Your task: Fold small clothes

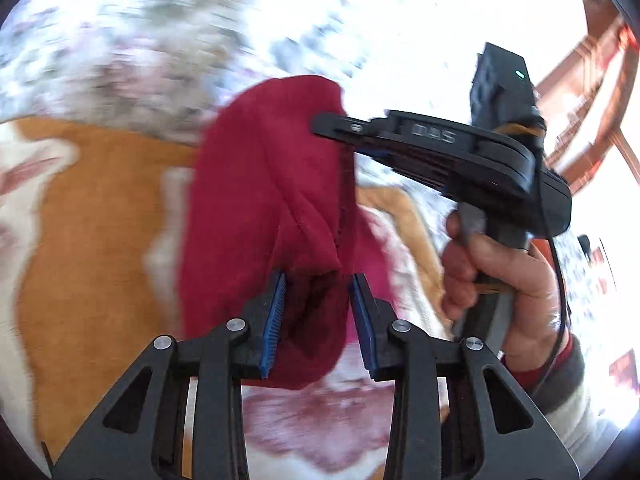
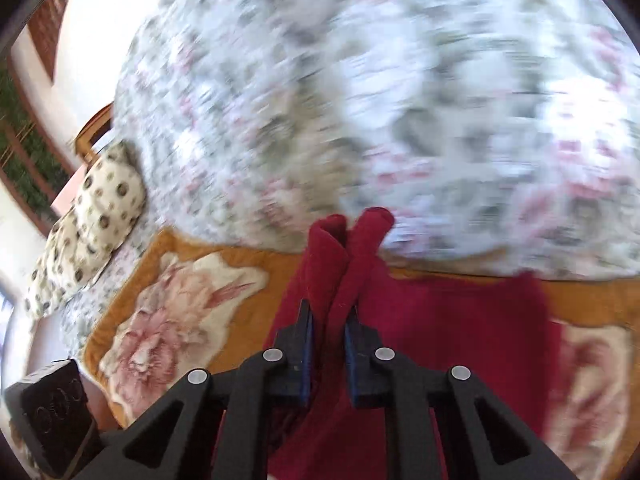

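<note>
A dark red small garment [image 1: 264, 208] hangs bunched between both grippers above an orange floral blanket [image 1: 92, 220]. My left gripper [image 1: 318, 304] has the red cloth between its blue pads [image 1: 276, 312], jaws partly apart with fabric filling the gap. My right gripper [image 2: 329, 340] is shut on a fold of the same garment [image 2: 344, 264], which sticks up past its fingertips and spreads to the right [image 2: 460, 328]. In the left wrist view the right gripper [image 1: 332, 128] reaches into the cloth's upper edge, held by a hand [image 1: 492, 276].
The orange blanket with pink flowers [image 2: 168, 312] lies on a bed with a white, grey and pink floral cover [image 2: 360, 100]. A spotted cream pillow [image 2: 88, 220] lies at the left. Wooden furniture [image 1: 592, 92] stands at the right.
</note>
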`<move>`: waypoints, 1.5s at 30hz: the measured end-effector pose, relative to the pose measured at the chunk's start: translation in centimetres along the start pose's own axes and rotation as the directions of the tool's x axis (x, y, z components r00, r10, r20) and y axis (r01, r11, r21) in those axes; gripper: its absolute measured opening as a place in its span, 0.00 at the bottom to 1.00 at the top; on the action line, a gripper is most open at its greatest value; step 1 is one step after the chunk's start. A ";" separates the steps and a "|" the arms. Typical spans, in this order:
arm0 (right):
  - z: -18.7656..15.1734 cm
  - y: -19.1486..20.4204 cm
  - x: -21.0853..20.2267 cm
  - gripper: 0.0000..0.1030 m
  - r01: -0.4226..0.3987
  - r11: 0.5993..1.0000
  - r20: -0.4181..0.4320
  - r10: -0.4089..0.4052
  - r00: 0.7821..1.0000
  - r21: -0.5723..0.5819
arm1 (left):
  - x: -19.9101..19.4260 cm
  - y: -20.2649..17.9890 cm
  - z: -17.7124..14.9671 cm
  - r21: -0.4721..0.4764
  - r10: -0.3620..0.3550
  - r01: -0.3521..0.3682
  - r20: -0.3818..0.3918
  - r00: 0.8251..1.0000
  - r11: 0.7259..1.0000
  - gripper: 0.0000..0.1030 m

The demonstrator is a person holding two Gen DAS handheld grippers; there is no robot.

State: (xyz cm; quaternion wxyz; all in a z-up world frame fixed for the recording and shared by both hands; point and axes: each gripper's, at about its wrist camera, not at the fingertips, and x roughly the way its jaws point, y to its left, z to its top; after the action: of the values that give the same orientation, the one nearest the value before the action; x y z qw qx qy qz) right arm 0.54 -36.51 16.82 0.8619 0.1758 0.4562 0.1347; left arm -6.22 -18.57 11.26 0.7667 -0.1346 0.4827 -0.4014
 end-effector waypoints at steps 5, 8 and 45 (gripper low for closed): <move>-2.3 -7.7 -0.8 0.12 0.128 0.982 -0.033 -0.125 0.992 0.136 | 6.3 -4.1 -0.4 0.104 0.036 -0.024 -0.120 0.992 0.994 0.31; -4.5 -11.7 1.4 0.12 0.091 0.963 -0.101 -0.067 0.993 0.254 | 5.7 -4.8 -0.4 0.125 0.056 -0.040 -0.128 0.990 0.991 0.31; -4.8 -12.8 0.9 0.23 0.191 0.972 -0.098 -0.179 0.979 0.140 | 4.3 -1.0 -1.6 0.178 0.305 -0.280 -0.134 0.943 0.943 0.55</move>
State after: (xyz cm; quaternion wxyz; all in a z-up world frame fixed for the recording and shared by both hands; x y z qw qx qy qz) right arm -2.01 -46.83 8.17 0.8352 0.1903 0.5153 0.0268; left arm -7.16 -22.08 8.30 0.7850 0.0321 0.5239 -0.3289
